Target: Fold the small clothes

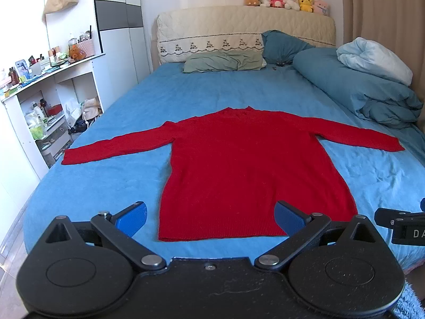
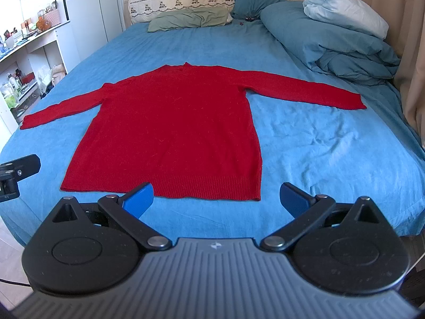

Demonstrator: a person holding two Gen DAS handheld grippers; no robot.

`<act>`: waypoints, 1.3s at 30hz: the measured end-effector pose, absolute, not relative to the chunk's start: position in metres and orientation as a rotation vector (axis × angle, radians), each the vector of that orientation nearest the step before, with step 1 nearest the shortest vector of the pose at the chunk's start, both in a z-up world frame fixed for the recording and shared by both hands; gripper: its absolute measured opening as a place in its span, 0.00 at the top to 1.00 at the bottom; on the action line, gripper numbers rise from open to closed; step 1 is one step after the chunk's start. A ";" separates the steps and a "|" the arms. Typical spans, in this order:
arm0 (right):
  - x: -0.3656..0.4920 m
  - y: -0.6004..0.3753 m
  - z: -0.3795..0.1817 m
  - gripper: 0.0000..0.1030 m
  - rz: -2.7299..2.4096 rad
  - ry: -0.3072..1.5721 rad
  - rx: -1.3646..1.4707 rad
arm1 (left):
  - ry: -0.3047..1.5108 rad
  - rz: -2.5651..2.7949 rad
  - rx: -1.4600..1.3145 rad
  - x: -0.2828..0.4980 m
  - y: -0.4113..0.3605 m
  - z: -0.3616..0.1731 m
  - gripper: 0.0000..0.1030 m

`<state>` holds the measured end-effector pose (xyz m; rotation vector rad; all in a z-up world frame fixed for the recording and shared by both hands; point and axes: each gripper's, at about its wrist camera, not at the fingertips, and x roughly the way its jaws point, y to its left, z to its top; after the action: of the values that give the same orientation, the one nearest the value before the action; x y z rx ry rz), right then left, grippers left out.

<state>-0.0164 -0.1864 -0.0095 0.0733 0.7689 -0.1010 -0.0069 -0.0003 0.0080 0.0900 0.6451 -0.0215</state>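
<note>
Red knitted long-sleeve sweater (image 1: 239, 164) lies flat on blue bedsheet (image 1: 111, 186), sleeves spread. Left gripper (image 1: 209, 218) and right gripper (image 2: 216, 198) hover near hem, jaws apart, empty. Pinch sleeve cuffs first (knit stretches), fold inward evenly.

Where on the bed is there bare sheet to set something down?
Bare blue sheet lies between the red sweater and the rolled duvet, also between its collar and the green pillow. The duvet side is crowded. Both tools, left and right, are open.
</note>
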 end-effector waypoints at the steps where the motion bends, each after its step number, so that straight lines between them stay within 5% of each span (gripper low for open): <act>1: -0.017 -0.186 -0.010 0.00 -0.101 0.769 0.073 | 0.645 -0.021 0.090 -0.007 0.000 0.008 0.00; 39: -0.022 -0.184 0.000 0.00 -0.096 0.745 0.064 | 0.630 -0.009 0.087 -0.011 0.002 0.013 0.00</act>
<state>-0.0218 -0.1837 0.0002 0.0641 0.7454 -0.0959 -0.0108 0.0015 0.0130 0.0866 0.6300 -0.0095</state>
